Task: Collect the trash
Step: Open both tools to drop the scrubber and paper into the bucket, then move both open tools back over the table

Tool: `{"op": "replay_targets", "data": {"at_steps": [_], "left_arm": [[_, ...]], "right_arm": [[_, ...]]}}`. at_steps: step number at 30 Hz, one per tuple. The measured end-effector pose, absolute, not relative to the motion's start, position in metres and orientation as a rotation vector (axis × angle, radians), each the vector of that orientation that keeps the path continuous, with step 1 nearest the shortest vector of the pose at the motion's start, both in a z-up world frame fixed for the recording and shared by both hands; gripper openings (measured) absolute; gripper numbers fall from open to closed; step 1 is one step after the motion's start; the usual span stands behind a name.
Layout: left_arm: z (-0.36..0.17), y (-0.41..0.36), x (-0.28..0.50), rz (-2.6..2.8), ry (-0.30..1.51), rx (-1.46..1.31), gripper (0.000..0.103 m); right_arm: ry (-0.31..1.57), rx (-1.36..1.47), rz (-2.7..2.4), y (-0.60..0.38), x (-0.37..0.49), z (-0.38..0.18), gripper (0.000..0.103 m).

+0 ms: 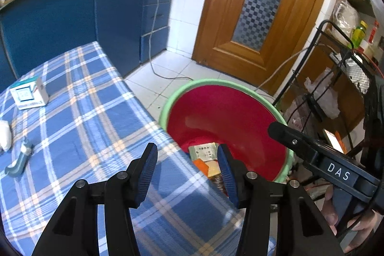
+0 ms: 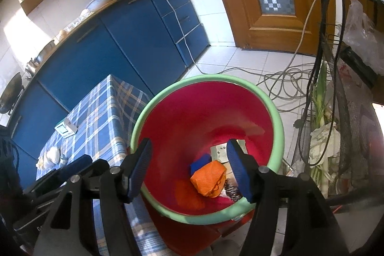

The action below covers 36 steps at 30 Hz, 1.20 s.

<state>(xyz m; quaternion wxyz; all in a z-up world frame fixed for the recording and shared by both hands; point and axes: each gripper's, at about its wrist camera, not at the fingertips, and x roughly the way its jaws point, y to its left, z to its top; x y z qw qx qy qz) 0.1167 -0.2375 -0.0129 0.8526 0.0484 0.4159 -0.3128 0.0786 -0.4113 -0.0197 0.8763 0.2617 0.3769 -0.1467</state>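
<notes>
Red bin: red plastic bin (image 2: 196, 112) with a pale green rim stands on the tiled floor, hard against the end of the worktop (image 1: 91, 116); it takes the trash.
Bin contents: orange mesh-textured packet (image 2: 209, 180), a blue scrap (image 2: 200, 163), and printed card or paper (image 2: 219, 152) lie at the bottom; looks light and loose.
Worktop: covered by a blue checked cloth; trash still on it sits well apart from the bin, toward the far-left side in the left wrist view.
Small carton: white and teal carton (image 1: 28, 94), lying on the cloth; judged light, stiff-walled but crushable. Take it across its narrow sides, gently.
Crumpled white wad: tissue or paper (image 1: 4, 136) at the frame's left edge; judged soft, near weightless, will compress. Pinch through the bulk, not a loose corner.
Teal wrapper: twisted, flattened piece (image 1: 20, 160) just beside the wad; thin, floppy, maybe slick. Sits low on cloth, so a grab risks catching fabric; take the raised fold.
Left hand-held gripper (image 1: 187, 172): jaws apart, nothing between the pads; poised over the worktop edge next to the bin.
Right hand-held gripper (image 2: 189, 168): jaws apart and empty, held above the bin mouth with the orange packet seen below between them, not touched.
Judgement: a drop looks just made; three pieces still to fetch.
Hazard: cables (image 2: 283, 85) on the floor behind the bin; cloth may drag.
</notes>
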Motion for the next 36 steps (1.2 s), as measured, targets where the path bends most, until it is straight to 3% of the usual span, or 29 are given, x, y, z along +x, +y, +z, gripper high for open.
{"op": "replay_targets", "data": {"at_steps": [36], "left_arm": [[0.033, 0.005, 0.159, -0.166, 0.738, -0.063, 0.053]], "right_arm": [[0.797, 0.335, 0.091, -0.229, 0.173, 0.020, 0.066]]}}
